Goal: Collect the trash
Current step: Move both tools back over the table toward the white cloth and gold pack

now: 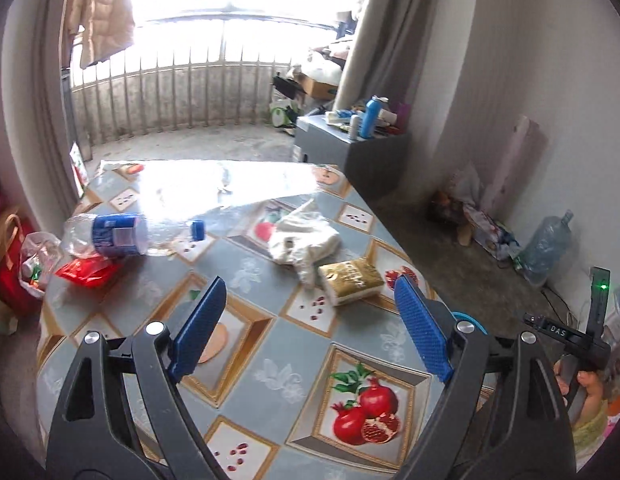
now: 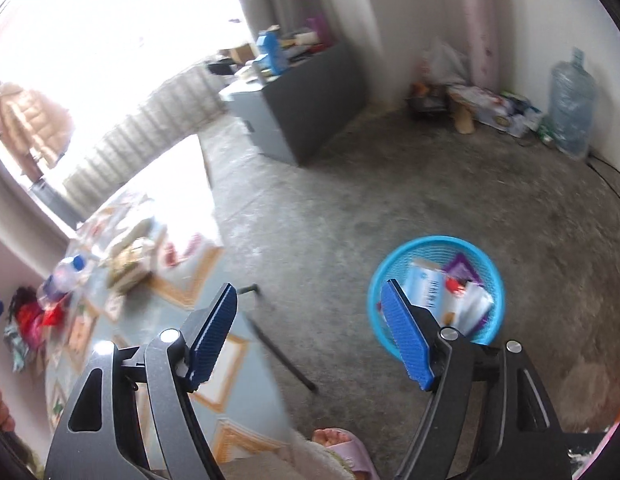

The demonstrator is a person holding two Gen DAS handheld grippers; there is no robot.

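My left gripper hangs open over the table, nothing between its blue pads. Beyond it lie a gold tissue pack, a crumpled white wrapper, a clear plastic bottle with a blue label, and a red wrapper. My right gripper is open and empty above the floor beside the table edge. A blue mesh basket on the floor at its right holds several wrappers and packets. The bottle and tissue pack appear blurred at the left.
A grey cabinet loaded with bottles stands past the table. A big water jug and boxes line the far wall. Red bags sit left of the table. A person's slippered foot is below the right gripper.
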